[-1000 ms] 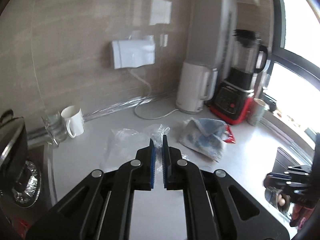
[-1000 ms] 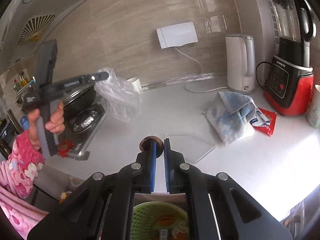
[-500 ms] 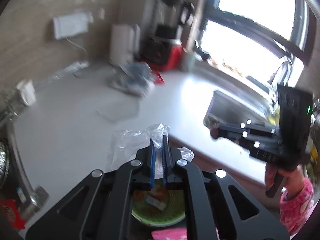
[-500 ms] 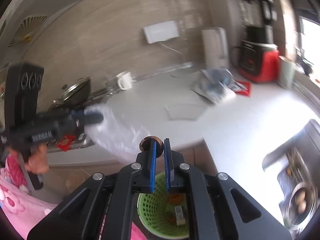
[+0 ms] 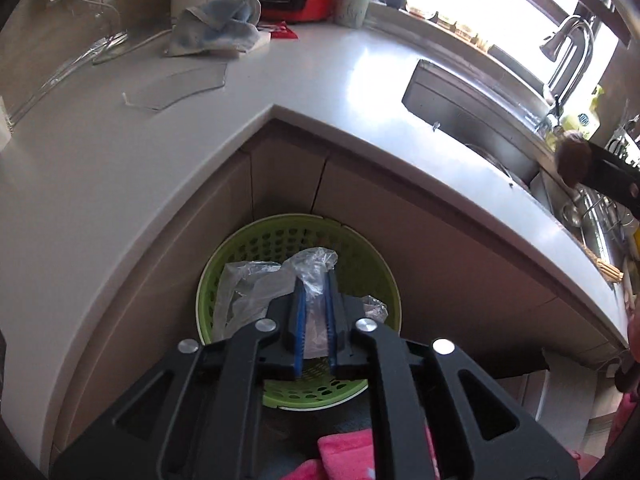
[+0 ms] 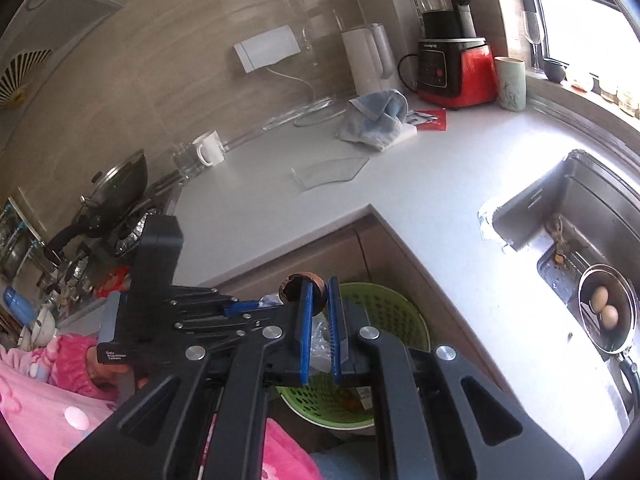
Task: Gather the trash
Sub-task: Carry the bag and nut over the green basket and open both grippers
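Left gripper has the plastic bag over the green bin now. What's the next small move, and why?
Probably let the left gripper, whose jaws are opening, open fully. The clear plastic bag between its fingers already hangs over the green basket bin on the floor, so it should drop in. The right gripper holds a brown eggshell piece for afterwards.

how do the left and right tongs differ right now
Left tongs are opening, with a clear plastic bag between them; right tongs pinch a brown eggshell. The bag hangs into the green basket; the eggshell is held above it. Both point down towards it.
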A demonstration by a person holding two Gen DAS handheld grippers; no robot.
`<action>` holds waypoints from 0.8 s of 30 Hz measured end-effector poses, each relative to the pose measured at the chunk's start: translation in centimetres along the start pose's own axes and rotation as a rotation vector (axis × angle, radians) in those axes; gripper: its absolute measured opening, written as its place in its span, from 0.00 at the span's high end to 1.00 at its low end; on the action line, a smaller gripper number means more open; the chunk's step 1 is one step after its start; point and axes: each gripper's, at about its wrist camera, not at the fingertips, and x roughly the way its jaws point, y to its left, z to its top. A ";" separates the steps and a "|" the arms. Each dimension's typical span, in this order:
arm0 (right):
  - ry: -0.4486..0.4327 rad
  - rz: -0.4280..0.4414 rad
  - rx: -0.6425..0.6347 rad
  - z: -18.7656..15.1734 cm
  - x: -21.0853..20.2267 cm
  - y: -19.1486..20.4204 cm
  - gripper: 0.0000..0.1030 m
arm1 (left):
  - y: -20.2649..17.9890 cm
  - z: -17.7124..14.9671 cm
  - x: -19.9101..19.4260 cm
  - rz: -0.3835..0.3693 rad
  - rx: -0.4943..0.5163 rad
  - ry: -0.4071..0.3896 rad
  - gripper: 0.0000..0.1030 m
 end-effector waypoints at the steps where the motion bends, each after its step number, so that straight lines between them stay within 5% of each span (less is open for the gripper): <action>1: 0.005 -0.003 0.000 -0.2 0.1 0.0 0.92 | -0.2 0.2 0.0 0.007 0.003 -0.002 0.76; 4: 0.016 -0.008 -0.003 -0.6 0.5 0.2 0.92 | -0.7 0.5 -0.9 0.029 0.014 -0.043 0.45; 11: 0.070 -0.056 -0.023 -1.4 2.9 -0.1 0.92 | -0.3 1.7 -2.5 0.047 0.024 -0.082 0.36; 21: 0.254 -0.062 -0.060 -5.2 11.1 -1.2 0.91 | 3.3 3.3 -5.7 0.158 -0.068 -0.157 0.27; 24: 0.302 -0.063 -0.052 -5.9 12.9 -1.7 0.79 | 4.6 3.7 -6.3 0.184 -0.102 -0.172 0.27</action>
